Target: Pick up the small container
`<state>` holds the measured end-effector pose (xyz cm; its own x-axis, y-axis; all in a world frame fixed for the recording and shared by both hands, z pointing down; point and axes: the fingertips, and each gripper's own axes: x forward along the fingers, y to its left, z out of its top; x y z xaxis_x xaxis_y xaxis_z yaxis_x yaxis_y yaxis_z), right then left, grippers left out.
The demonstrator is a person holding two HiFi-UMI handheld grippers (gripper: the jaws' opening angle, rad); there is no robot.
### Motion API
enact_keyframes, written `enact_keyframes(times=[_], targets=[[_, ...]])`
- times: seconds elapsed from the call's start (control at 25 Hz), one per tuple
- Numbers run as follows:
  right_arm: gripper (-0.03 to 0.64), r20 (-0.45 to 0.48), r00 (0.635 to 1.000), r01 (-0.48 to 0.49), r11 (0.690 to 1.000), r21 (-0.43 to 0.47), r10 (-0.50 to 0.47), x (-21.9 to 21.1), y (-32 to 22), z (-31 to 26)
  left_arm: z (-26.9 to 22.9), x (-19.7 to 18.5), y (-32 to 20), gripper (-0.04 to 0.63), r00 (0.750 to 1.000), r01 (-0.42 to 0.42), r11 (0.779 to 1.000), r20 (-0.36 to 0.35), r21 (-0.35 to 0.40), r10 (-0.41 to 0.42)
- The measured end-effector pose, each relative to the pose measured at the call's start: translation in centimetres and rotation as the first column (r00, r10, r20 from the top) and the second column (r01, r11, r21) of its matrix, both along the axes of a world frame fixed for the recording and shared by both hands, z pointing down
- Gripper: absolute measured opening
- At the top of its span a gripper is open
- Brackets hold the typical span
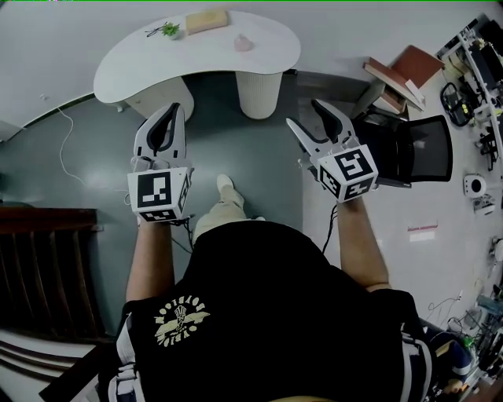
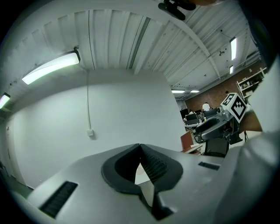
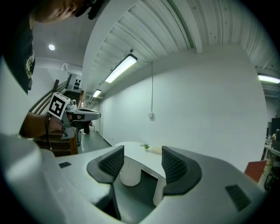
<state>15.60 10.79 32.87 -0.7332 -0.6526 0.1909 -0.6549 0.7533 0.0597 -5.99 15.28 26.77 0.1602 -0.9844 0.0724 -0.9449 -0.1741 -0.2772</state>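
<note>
The left gripper (image 2: pixel 140 148) had its jaws pressed together at the tips with nothing caught in them, just bare wall behind. The right gripper (image 3: pixel 142 159) was the opposite: jaws spread wide and empty, and its own view looked right through the gap at the white table (image 1: pixel 157 59) and its round pedestal. From the head view, the person held both grippers up at roughly chest height, side by side, well short of the table, which sat across a stretch of grey floor. The small container (image 1: pixel 244 43), a pale pink little thing, sat on the tabletop toward the right end, well apart from both grippers. Further back on the same top were a tan block (image 1: pixel 207 20) and, left of that, a small green plant (image 1: pixel 170 30). Off to the person's right stood a black office chair (image 1: pixel 428 145), with a few books (image 1: pixel 409 67) stacked just beyond it.
</note>
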Motion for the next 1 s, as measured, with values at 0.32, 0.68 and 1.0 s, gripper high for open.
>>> enact_keyframes(times=[0.32, 0.68, 1.0], targets=[[0.259, -0.019, 1.000, 0.008, 1.000, 0.004, -0.008, -2.6, -3.5, -0.2, 0.9, -1.1, -4.1, 0.021, 0.999, -0.012, 1.000, -0.053, 0.003, 0.012], [0.259, -0.026, 1.000, 0.002, 1.000, -0.006, -0.002, -5.5, -9.9, -0.3, 1.4, -3.2, -10.8, 0.021, 0.997, -0.036, 0.999, -0.064, -0.002, 0.035], [0.259, -0.011, 1.000, 0.017, 0.999, -0.038, -0.018, -8.8, -15.8, 0.3, 2.0, -5.4, -16.8, 0.021, 0.998, -0.049, 0.998, -0.045, -0.037, 0.048]])
